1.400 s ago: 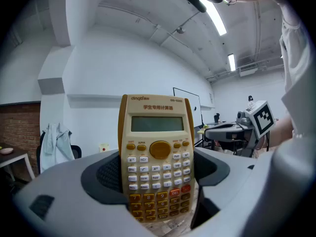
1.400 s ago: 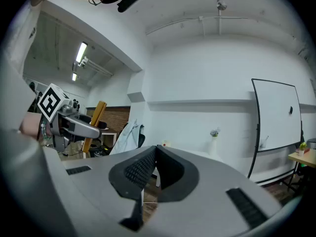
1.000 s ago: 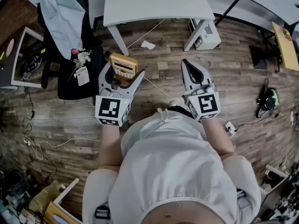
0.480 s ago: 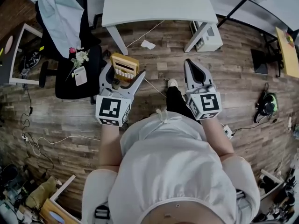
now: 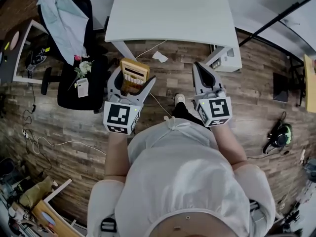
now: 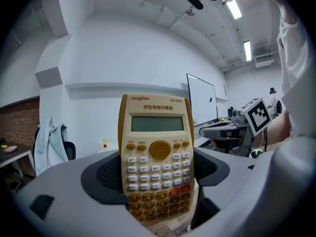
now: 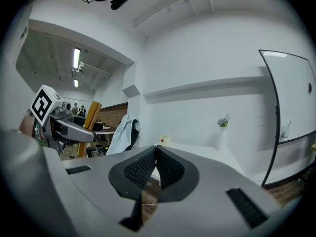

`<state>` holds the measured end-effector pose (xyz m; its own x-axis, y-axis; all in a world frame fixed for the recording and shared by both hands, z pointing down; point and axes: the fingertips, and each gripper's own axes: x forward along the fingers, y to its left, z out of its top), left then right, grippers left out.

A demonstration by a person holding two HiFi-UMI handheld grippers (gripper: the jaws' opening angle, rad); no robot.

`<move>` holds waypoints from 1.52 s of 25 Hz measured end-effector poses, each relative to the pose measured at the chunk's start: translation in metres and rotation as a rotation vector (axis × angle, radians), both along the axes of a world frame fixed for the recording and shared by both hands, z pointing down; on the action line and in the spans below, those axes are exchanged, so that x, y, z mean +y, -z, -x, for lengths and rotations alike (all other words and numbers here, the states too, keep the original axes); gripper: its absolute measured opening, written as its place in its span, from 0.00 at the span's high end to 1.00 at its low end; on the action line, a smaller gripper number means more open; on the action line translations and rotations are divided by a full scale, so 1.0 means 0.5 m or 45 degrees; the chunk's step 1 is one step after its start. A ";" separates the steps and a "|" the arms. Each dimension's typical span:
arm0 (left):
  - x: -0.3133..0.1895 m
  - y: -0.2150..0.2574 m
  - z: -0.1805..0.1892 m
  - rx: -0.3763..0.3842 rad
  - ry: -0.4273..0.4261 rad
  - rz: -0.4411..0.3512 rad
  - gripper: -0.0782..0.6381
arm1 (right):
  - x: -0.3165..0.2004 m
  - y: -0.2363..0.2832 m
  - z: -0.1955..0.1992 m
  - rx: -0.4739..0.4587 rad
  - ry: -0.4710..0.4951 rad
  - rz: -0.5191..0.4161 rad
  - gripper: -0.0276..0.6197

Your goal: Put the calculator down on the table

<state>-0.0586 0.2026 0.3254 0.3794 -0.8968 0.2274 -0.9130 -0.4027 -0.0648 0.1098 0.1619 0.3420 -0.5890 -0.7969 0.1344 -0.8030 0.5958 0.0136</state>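
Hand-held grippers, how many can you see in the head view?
2. The left hand-held gripper, at the view's left, is shut on the calculator. The right hand-held gripper, at the view's right, is shut with nothing between its jaws.

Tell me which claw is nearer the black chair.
Left. The left claw, shut on the calculator, is beside the black chair; the right claw is farther off, beyond it.

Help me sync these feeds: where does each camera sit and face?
Head view: on head, facing steeply down; shows torso, left gripper, right gripper, table.
Left gripper view: on left gripper, along jaws clamping calculator.
Right gripper view: on right gripper, along shut jaws toward table.
Shared: head and left gripper views both show calculator.
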 end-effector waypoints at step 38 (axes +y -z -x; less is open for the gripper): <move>-0.769 -0.158 0.009 0.047 -0.059 0.263 0.33 | -0.761 -0.121 0.063 0.125 0.074 0.190 0.95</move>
<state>-0.0628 -0.1818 0.4042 0.4304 -0.8142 0.3896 -0.8936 -0.4453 0.0567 0.0785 -0.2186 0.4026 -0.6118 -0.7287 0.3077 -0.7663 0.6424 -0.0022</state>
